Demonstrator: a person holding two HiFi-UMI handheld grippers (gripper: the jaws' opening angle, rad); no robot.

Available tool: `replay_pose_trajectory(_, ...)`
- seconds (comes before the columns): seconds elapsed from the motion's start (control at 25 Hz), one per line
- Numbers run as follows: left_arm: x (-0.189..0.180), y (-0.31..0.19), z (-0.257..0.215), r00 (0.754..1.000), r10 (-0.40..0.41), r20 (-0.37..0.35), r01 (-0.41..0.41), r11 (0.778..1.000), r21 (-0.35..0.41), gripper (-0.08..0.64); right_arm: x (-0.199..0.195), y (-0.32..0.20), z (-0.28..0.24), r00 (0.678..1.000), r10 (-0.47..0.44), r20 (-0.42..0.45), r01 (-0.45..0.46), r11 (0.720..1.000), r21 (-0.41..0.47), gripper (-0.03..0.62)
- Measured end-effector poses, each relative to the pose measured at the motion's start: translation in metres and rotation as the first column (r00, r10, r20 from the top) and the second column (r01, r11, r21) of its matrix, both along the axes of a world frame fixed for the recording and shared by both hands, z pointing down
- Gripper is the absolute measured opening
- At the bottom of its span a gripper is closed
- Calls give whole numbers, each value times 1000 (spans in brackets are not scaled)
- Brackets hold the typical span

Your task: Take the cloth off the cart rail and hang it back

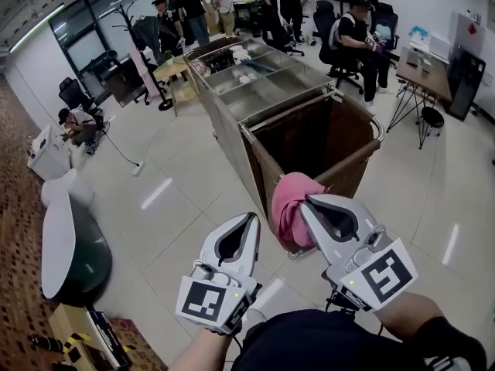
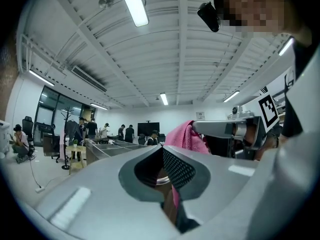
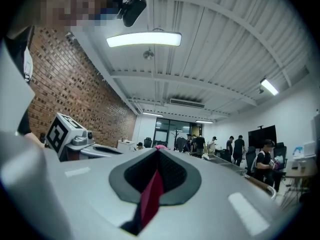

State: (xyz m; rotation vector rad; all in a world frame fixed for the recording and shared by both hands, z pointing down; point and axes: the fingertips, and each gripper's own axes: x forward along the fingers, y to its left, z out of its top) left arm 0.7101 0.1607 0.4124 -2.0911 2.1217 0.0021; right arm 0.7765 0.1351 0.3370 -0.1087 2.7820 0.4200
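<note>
Near cart rail (image 1: 352, 159): right gripper (image 1: 306, 200) fingers clamp pink cloth (image 1: 288, 209); left gripper (image 1: 251, 216) closed, empty.

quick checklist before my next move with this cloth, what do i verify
1. Right gripper gripping the pink cloth: ok. The right gripper view shows cloth pinched between its jaws.
2. Cloth clear of the cart rail: cannot tell. It bunches right at the rail's near end.
3. Left gripper free to help: ok. Its jaws are together with nothing in them, beside the cloth.
4. Room on the rail for rehanging: ok. The wooden rail is bare beyond the cloth.
5. Cloth spread for draping: not ok. It hangs bunched.
</note>
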Motion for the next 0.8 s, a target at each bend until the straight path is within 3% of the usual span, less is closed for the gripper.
replay_pose_trajectory(0.16, -53, 27, -27, 998, 6, 62, -17, 985, 173, 2, -52, 30, -8, 1000, -6, 10, 6, 1000, 6, 8)
replay_pose_trajectory(0.6, -166, 69, -15, 999, -35, 41, 28, 985, 169, 2, -169, 68, 12, 999, -34, -7, 34, 999, 3, 8)
replay_pose_trajectory(0.8, -232, 116, -47, 999, -53, 12, 50, 983, 179, 0, -239, 114, 4, 980, -23, -195, -1, 993, -121, 8)
